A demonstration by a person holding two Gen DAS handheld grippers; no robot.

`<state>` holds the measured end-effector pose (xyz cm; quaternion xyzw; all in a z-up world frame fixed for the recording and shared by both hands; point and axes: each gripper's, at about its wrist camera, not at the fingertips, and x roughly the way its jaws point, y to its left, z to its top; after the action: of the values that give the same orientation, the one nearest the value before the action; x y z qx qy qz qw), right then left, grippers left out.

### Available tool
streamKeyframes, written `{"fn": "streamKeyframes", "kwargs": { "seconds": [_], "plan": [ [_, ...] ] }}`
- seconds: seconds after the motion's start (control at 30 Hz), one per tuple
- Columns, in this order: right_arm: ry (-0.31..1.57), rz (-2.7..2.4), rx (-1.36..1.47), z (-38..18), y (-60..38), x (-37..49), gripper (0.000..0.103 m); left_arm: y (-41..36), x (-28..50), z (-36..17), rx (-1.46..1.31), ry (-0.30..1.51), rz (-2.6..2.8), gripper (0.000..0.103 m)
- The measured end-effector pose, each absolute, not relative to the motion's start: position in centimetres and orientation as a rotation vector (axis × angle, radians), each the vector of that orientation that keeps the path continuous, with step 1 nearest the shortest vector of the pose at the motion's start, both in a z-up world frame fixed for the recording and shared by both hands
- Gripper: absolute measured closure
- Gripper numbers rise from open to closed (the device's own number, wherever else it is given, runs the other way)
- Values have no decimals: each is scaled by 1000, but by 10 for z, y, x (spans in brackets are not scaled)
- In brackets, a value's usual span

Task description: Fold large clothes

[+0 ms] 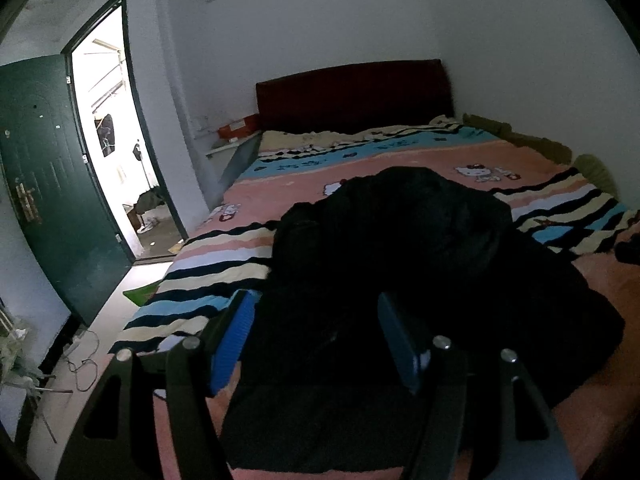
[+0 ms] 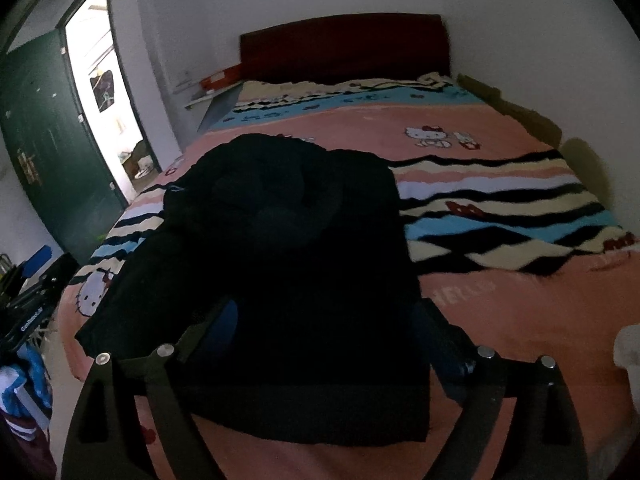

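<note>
Black garment (image 2: pixel 280 248) heaped on bed (image 2: pixel 500 312), partly folded, judging by straight edges; left gripper (image 1: pixel 316 340) and right gripper (image 2: pixel 324 320) spread apart, empty.

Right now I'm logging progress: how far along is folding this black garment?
Early. The black garment lies bunched on the bed, near hem roughly straight. Left gripper and right gripper hover open above it, gripping nothing. Every fold remains.
</note>
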<state>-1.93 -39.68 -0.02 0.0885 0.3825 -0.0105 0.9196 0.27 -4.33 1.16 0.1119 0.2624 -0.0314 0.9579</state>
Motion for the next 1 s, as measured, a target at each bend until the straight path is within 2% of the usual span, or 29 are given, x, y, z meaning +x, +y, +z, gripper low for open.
{"fn": "streamKeyframes", "kwargs": {
  "seconds": [0.13, 0.5, 0.7, 1.0],
  "plan": [
    [797, -47, 198, -5, -412, -27, 11, -25, 0, 5, 203, 566, -42, 34],
    [827, -135, 255, -22, -461, -42, 6, 56, -2, -36, 71, 720, 59, 34],
    [912, -140, 277, -53, -473, -35, 5, 103, 10, -70, -41, 830, 128, 34],
    [1051, -44, 291, -102, -457, -7, 5, 122, 29, -95, -112, 905, 102, 34]
  ]
}}
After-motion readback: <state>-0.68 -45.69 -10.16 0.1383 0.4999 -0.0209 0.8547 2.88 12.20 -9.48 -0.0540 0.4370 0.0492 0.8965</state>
